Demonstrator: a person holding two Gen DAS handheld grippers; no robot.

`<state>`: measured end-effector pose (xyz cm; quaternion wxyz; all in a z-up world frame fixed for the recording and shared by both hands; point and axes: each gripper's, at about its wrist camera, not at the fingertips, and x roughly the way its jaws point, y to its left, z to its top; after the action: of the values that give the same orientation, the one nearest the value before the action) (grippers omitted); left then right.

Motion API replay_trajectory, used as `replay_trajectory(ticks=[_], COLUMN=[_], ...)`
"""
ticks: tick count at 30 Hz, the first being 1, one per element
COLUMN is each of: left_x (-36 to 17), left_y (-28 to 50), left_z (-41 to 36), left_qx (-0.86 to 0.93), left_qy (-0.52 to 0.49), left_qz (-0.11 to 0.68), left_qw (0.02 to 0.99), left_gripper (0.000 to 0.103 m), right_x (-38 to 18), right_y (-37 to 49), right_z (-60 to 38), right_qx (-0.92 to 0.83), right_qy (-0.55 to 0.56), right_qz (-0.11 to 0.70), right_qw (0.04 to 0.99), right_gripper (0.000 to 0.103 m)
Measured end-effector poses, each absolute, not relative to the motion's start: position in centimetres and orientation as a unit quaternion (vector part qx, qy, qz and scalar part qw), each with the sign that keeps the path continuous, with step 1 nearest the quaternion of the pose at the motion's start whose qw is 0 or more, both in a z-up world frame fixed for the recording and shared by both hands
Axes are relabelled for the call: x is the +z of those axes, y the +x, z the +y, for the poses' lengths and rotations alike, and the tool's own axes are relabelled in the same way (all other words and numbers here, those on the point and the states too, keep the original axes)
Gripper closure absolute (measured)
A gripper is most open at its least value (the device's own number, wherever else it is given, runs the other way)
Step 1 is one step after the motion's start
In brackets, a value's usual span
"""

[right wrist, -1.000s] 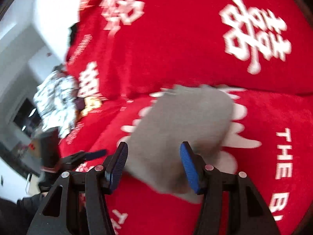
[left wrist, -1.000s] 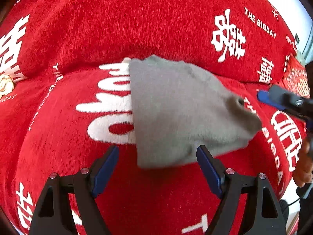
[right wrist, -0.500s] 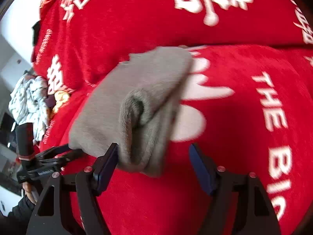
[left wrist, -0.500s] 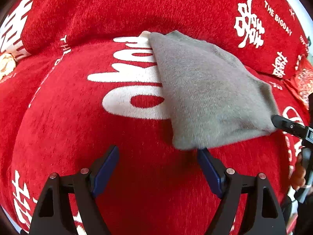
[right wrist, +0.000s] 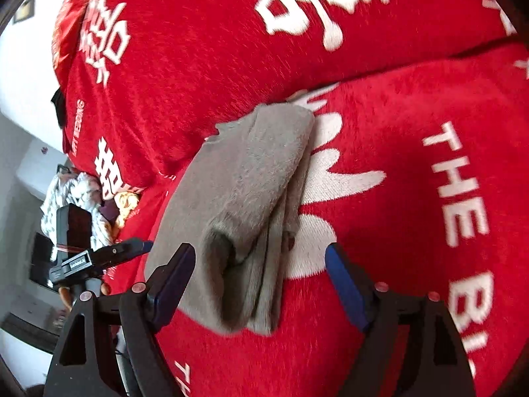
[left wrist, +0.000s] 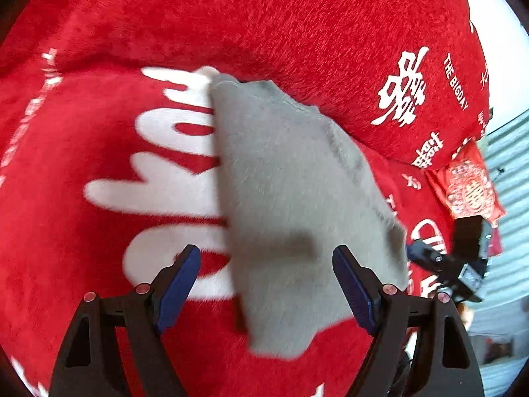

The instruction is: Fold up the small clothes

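- Our right gripper was opening, its blue fingers spreading; the near end of the grey cloth lay between them, and neither pad pressed on it.
- Our left gripper stood wide open, and the other end of the cloth lay loose between its fingers, gripped by neither.
- The cloth lay folded along its length on the red blanket, across the big white lettering and just in front of the cushion behind.
- At the right gripper's end the layers gaped open in a rolled mouth, so we judged the fold not yet flat.
- To do this step well, we reckoned we should let go cleanly and draw the fingers back without snagging the fuzzy pile.
- Then we should press the puffed end down, or take both corners of one short end and carry them over squarely.
- A pile of other clothes sat at the blanket's far edge.
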<state>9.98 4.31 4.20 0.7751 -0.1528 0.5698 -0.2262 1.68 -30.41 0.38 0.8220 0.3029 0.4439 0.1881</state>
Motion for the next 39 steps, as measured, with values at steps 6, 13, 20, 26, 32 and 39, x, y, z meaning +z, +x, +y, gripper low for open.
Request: replay_trajectory(ticks=[6,13,20,26,32,39], left_x=[0.6,0.0,0.4,1.1,2.9,4.7], left_y=[13.0,14.1,14.1,13.8,12.8,10.5], left_z=[3.3,1.2,-1.1,-1.5,-1.4,-1.8], left_qx=[-0.254,-0.289,-0.270,-0.255,-0.238,-0.223], left_qy=[-0.204,-0.217,-0.138,-0.098,-0.070,-0.024], left_qz=[0.607,0.596,0.590,0.570,0.559,0.542], left_qw=[0.725,0.717,0.748,0.775,0.791,0.810], left_gripper=[0.021,0.001,0.001,0.037,0.051,0.052], right_x=[-1.3,-2.5,-2.0,-1.6,0.5,2.8], right_y=[5.5,8.9,9.2,9.3,8.3,6.7], right_z=[-30.0,-28.6,-25.8,-24.4,-22.7,-21.4], right_qx=[0.213,0.247,0.259,0.232,0.210,0.196], right_qy=[0.322,0.347,0.287,0.233,0.169,0.127], right_qz=[0.469,0.479,0.486,0.495,0.483,0.471], right_qw=[0.794,0.767,0.784,0.804,0.833,0.851], right_gripper=[0.020,0.019,0.017,0.058,0.067,0.068])
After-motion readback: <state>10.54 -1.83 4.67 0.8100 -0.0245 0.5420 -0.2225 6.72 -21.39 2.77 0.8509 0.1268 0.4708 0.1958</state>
